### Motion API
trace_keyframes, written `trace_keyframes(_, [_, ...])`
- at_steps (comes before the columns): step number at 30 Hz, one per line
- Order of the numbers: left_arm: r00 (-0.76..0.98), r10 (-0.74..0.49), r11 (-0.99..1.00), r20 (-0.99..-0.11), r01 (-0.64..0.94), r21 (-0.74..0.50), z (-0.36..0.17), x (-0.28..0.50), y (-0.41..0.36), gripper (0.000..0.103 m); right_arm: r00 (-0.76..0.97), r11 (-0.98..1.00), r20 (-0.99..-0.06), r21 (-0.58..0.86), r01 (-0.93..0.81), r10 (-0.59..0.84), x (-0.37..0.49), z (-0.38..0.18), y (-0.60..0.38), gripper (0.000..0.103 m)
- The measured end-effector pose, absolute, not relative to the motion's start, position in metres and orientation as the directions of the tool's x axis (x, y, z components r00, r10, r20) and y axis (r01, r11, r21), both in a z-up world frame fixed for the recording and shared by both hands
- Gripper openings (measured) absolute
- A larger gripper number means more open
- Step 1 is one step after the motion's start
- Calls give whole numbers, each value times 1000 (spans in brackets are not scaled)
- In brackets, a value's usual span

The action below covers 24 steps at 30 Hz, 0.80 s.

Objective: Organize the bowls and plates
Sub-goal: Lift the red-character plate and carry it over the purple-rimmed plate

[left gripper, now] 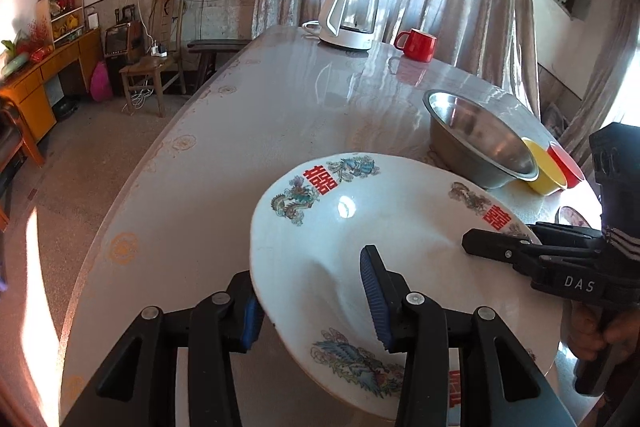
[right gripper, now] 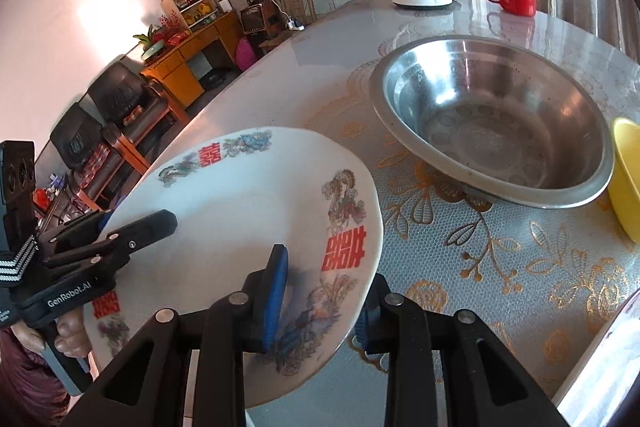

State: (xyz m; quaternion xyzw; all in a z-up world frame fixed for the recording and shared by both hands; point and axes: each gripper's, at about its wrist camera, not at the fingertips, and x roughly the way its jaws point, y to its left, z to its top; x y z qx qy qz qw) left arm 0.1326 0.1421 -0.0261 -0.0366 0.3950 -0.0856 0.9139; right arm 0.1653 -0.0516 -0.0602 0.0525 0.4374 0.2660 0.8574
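A large white plate (left gripper: 360,235) with red characters and dragon prints is held above the table between both grippers; it also shows in the right wrist view (right gripper: 248,211). My left gripper (left gripper: 316,303) is shut on the plate's left rim, one blue pad above and one below. My right gripper (right gripper: 320,299) is shut on the plate's right rim; it shows in the left wrist view (left gripper: 492,247). A steel bowl (right gripper: 492,123) stands on the table beyond the plate, with a yellow bowl (right gripper: 626,175) and a red bowl (left gripper: 566,163) beside it.
A white and glass kettle (left gripper: 352,19) and a red mug (left gripper: 416,45) stand at the table's far end by the curtains. The table (left gripper: 248,107) has a glossy patterned cloth. Its left edge drops to the floor, with chairs and cabinets beyond.
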Motion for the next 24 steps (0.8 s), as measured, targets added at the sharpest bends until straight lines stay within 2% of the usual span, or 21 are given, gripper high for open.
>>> trace_keyframes(24, [738,-227,974,-635,177,-142,-5,89,121,44,523,837,-662,344,-426,537,126,-47,-72,28])
